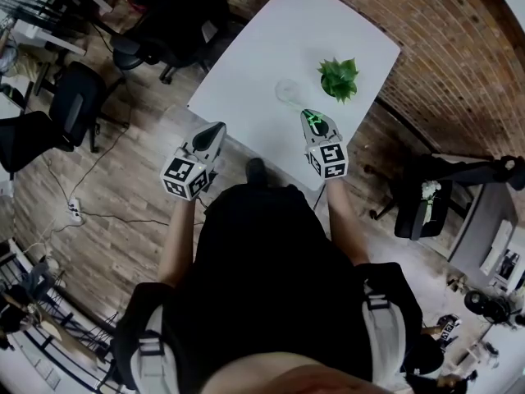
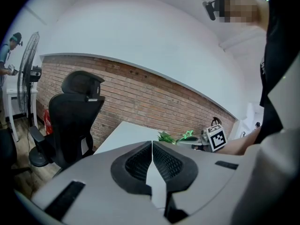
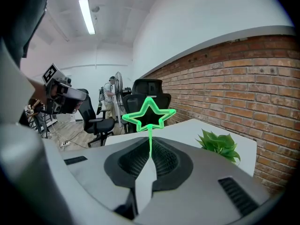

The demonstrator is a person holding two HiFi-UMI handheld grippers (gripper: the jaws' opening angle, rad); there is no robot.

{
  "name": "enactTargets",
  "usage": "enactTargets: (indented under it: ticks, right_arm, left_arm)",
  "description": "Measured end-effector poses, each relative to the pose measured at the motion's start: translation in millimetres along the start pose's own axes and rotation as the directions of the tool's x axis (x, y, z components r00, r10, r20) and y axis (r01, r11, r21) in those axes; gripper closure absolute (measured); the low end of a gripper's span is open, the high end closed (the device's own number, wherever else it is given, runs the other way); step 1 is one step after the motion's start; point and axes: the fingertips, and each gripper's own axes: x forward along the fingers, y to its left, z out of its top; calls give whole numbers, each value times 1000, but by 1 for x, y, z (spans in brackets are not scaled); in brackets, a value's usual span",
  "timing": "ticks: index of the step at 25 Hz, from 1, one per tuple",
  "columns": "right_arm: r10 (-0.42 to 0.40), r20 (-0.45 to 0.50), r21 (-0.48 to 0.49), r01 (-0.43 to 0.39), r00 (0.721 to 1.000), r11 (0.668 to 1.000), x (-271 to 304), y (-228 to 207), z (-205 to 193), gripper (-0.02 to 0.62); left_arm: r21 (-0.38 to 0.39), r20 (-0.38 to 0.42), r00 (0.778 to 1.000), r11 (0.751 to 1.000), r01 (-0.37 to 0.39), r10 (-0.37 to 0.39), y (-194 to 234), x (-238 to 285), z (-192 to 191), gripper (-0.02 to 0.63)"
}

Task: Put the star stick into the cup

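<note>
A green star stick [image 3: 149,114] stands upright between the jaws of my right gripper [image 3: 150,148], which is shut on its thin stem. From the head view, that right gripper [image 1: 312,116] hangs over the near edge of the white table [image 1: 271,56], the star stick [image 1: 315,123] glowing at its tip. A clear cup [image 1: 287,91] sits on the table just beyond and a little left of it. My left gripper [image 1: 217,128] hovers by the table's near left edge; its jaws [image 2: 152,144] are shut with nothing between them.
A small green plant [image 1: 338,78] stands on the table right of the cup, near the brick wall [image 1: 459,48]. Black office chairs [image 1: 74,105] stand on the wooden floor to the left. A person stands by a fan [image 3: 116,90] far off.
</note>
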Motion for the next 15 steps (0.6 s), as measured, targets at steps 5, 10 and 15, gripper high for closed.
enactTargets:
  ticks: [5,10,15]
  right_arm:
    - [8,-19,-6,-8,1000,1000,8,5,-5,583]
    - [10,-34,-6,-10,999,1000,14,5,-11,583]
    - [-3,-48,-7,2,999,1000,21,4,-16,583]
  left_arm:
    - [2,-4,1000,1000,2,-2,2,1,-1,583]
    - [-1,-10,1000,1000,3,-3,5,3,-1,583]
    - [-3,-19,1000,1000,-1,1,8,1,-4,583]
